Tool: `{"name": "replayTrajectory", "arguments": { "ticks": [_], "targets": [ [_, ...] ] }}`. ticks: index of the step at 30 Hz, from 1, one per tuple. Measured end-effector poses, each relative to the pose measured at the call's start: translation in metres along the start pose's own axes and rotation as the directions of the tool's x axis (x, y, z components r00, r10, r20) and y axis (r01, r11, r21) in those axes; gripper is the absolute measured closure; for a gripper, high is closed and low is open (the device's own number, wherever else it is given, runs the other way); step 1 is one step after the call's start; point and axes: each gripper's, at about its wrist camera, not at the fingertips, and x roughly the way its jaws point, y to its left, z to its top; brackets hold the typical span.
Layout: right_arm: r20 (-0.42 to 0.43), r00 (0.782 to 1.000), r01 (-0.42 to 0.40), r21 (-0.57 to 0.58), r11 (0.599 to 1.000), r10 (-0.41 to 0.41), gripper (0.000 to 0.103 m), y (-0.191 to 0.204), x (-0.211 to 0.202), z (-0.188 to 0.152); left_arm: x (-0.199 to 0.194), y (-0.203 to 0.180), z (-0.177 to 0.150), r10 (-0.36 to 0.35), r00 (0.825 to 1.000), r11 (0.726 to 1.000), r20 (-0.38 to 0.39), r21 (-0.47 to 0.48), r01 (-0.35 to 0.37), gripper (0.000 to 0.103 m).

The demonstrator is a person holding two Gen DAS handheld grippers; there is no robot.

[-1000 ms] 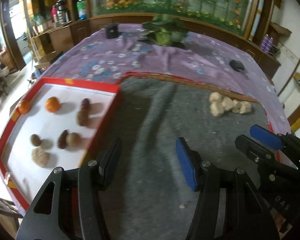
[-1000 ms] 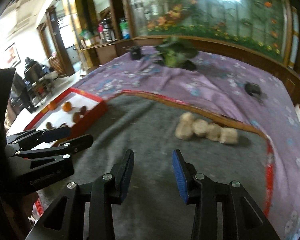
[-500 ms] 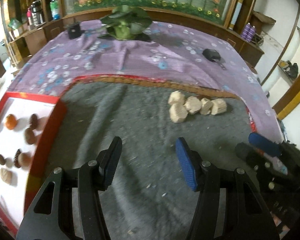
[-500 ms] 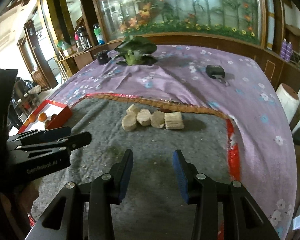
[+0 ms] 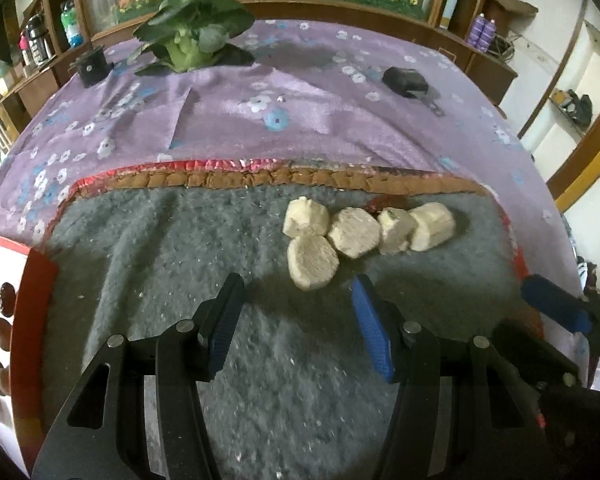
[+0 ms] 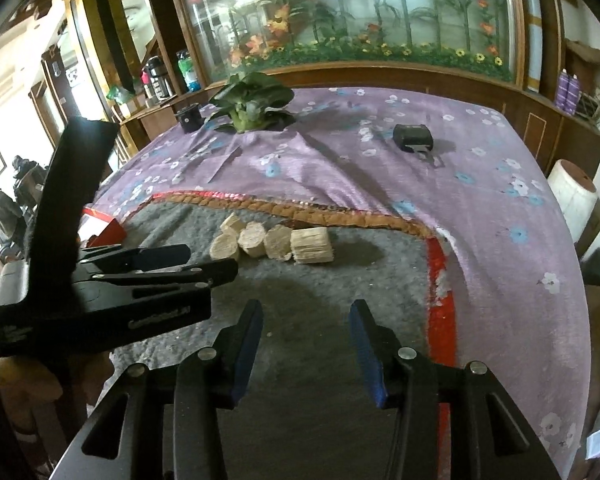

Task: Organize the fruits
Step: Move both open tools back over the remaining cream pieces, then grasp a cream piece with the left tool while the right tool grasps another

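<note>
Right, my left gripper (image 5: 296, 320) is about half open, nothing between its blue pads, hovering over the grey blanket (image 5: 148, 264). Just beyond its tips, slightly right of centre, sits the nearest pale chunk (image 5: 312, 262) of the cluster of pale chunks (image 5: 364, 232). That cluster runs as a short row left to right along the far edge of the blanket, so its long axis lies across my line of approach. I can't tell what fruit the chunks are.

My right gripper (image 6: 306, 350) is also empty, somewhat narrower; its jaws have just been opening with nothing between them. From its view the row (image 6: 274, 242) lies farther off, ahead and a bit left, and the left gripper (image 6: 152, 264) sits between it and the row's left end. So I judge the left hand nearer to the nearest chunk, and the right hand better placed for the blocky chunk (image 6: 311, 246) at the right end.

The red tray (image 5: 32, 320) with small brown and orange fruits (image 5: 2, 330) is at the far left edge of the left view, well apart from the chunks.

Versus a second ago: the left view then had the tray filling its left side and the chunks small at far right; now the chunks sit nearly dead ahead and close, tray almost out of view. In the right view the row has drawn nearer to centre.
</note>
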Motion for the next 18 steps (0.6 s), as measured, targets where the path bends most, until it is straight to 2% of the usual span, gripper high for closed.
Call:
{"name": "replayTrajectory", "arguments": {
  "ticks": [6,8,10,12,15,18],
  "targets": [
    [-0.006,1.0,-0.001,0.002,1.0,0.001,0.058,-0.005,0.004,0.002,0.003,0.008,0.003,-0.013,1.0,1.0,0.014,-0.015,0.013,0.048],
    [-0.006,1.0,-0.004,-0.009,1.0,0.004,0.058,-0.003,0.006,0.005,0.002,0.01,0.002,-0.023,0.999,1.0,0.022,-0.012,0.023,0.055],
    [0.0,1.0,-0.021,-0.048,0.999,0.021,0.058,0.006,0.009,0.011,0.0,0.012,0.001,-0.06,0.998,0.998,0.021,-0.004,0.06,0.072],
    [0.004,1.0,-0.023,-0.067,0.997,0.023,0.058,0.01,0.009,0.014,-0.005,0.011,0.001,-0.083,0.996,0.997,0.02,0.007,0.083,0.082],
    [0.015,0.998,-0.056,-0.159,0.986,0.059,0.058,0.027,0.016,0.028,-0.013,0.009,-0.001,-0.063,0.997,0.998,0.045,0.031,0.062,0.09],
    [0.008,0.999,-0.038,-0.192,0.981,0.041,0.058,0.034,0.022,0.034,-0.017,0.018,-0.001,-0.055,0.997,0.998,0.047,0.019,0.054,0.092]
  ]
}}
